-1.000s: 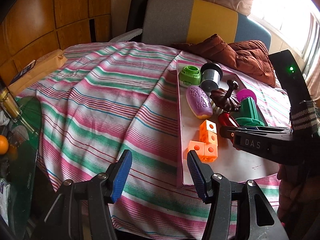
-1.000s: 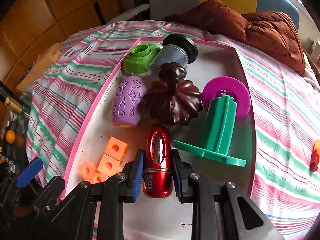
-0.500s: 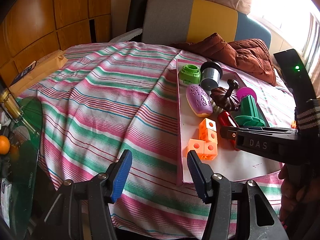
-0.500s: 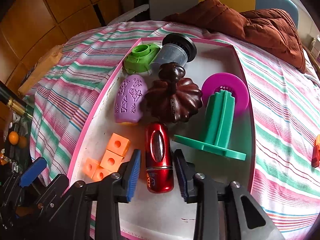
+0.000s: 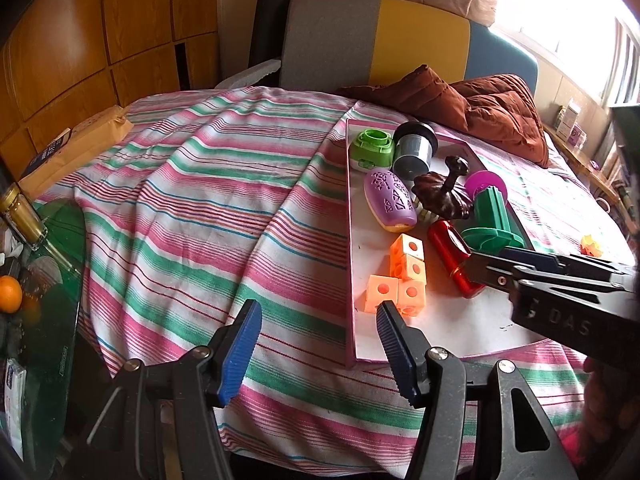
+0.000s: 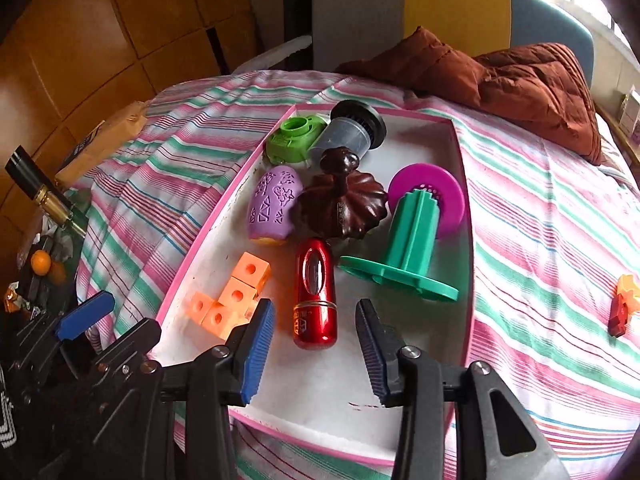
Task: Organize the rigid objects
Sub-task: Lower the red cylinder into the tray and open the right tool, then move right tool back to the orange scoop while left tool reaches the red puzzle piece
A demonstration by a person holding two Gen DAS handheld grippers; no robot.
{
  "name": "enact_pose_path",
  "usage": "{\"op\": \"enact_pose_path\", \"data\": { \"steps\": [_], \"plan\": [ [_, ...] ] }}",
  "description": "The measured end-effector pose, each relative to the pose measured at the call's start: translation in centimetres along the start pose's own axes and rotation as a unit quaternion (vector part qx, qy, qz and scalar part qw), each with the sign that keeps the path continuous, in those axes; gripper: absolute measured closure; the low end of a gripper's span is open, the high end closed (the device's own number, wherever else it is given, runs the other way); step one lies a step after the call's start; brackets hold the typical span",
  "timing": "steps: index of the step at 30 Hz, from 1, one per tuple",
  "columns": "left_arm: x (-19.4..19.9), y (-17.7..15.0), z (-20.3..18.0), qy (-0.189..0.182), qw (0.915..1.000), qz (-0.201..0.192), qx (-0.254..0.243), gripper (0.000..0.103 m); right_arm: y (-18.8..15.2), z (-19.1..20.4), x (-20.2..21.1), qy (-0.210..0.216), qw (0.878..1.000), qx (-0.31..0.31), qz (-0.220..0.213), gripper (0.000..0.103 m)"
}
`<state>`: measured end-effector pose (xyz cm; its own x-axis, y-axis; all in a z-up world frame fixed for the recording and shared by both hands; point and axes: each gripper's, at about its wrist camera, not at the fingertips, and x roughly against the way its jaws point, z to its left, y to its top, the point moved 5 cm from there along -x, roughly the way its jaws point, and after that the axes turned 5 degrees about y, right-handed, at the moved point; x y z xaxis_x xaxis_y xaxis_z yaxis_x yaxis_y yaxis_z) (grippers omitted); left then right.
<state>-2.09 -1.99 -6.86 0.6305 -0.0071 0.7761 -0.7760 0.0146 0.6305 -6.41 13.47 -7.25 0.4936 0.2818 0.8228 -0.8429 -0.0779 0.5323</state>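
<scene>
right gripper (image 6: 316, 344) first: we see its jaws parted, and they have just been opening, the blue pads standing clear on either side of the red canister (image 6: 315, 292) with a gap at each flank, so nothing is held. from the fingertips the canister lies straight ahead, toward the upper middle of the right wrist frame, flat on the white floor of the pink tray (image 6: 464, 208). its long axis runs up the frame, in line with the way the fingers point, its near end just between the pad tips and its far end close to the brown lid (image 6: 340, 204). orange cubes (image 6: 232, 300) sit just to its left, the green stand (image 6: 408, 248) to its right.

left gripper (image 5: 316, 344) we see open and empty too, hanging over the striped cloth (image 5: 180, 208) at the tray's near left corner. in its frame the canister (image 5: 452, 256) lies to the upper right, beyond the cubes (image 5: 400, 276), with the right gripper (image 5: 492, 268) at its near end. we judge the right hand plainly the nearer one. one orange piece (image 6: 622, 304) remains out on the cloth at the right edge of the right wrist frame.
</scene>
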Motion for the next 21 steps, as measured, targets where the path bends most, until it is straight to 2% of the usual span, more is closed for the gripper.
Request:
{"op": "enact_pose_path", "data": {
  "steps": [10, 14, 21],
  "plan": [
    [0.5, 0.1, -0.6, -0.002, 1.0000, -0.004, -0.008, 0.038, -0.3, -2.2, 3.1, -0.012, 0.999, -0.012, -0.028, 0.060],
    [0.7, 0.2, -1.0, -0.004, 0.9998, -0.006, -0.016, 0.037, -0.1, -4.4, 4.3, -0.017, 0.999, -0.033, -0.037, 0.060],
    [0.8, 0.3, -1.6, -0.006, 0.9996, -0.007, -0.025, 0.034, -0.2, -10.2, 5.7, -0.061, 0.995, -0.068, -0.037, 0.060]
  ]
}}
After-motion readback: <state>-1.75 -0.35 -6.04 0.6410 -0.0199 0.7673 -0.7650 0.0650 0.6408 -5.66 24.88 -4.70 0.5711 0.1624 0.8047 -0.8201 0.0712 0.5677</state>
